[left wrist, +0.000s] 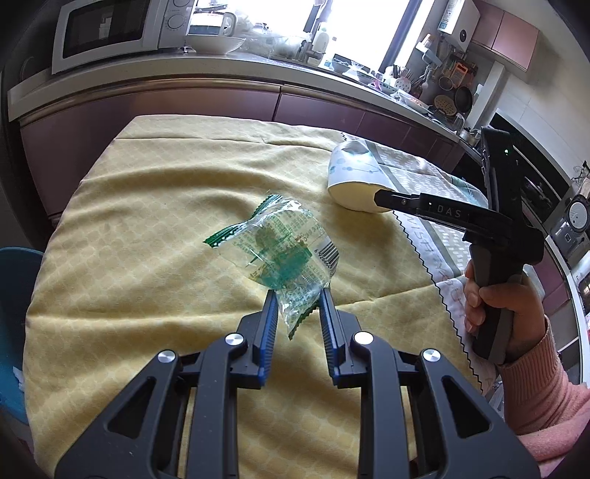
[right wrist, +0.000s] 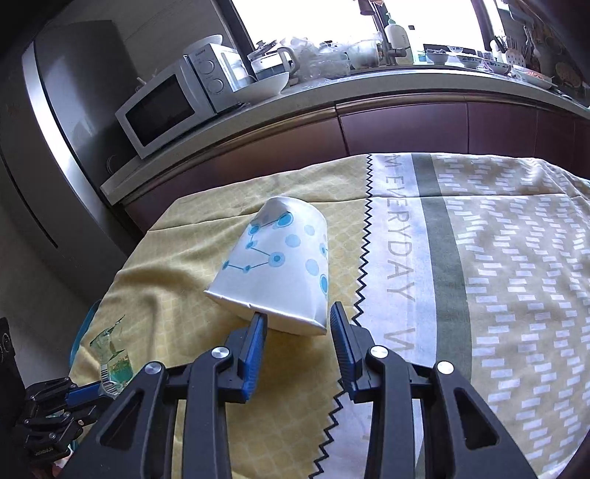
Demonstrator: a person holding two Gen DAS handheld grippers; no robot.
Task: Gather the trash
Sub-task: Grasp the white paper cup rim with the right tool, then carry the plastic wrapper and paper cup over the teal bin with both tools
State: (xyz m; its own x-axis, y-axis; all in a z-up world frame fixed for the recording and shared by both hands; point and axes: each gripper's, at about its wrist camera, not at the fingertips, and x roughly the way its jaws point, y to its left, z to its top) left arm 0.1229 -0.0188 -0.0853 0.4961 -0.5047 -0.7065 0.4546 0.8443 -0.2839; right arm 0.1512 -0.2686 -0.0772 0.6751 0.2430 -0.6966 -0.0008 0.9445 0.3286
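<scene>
Both grippers tilt down over the yellow-clothed desk (left wrist: 147, 228). The left gripper (left wrist: 297, 306) pinches a clear green-printed plastic wrapper (left wrist: 284, 250); the right gripper (right wrist: 297, 324) has released fingers straddling a flattened white blue-dotted paper cup (right wrist: 280, 265).

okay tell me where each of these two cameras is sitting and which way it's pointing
Left wrist: on the left hand-held gripper, angled down across the table at the wrapper between its fingers; the right hand and pink sleeve show.
Right wrist: on the right hand-held gripper, angled down at the tipped cup; no hand shows.
Shared: cup, wrapper, yellow cloth, microwave, and each other's gripper.
</scene>
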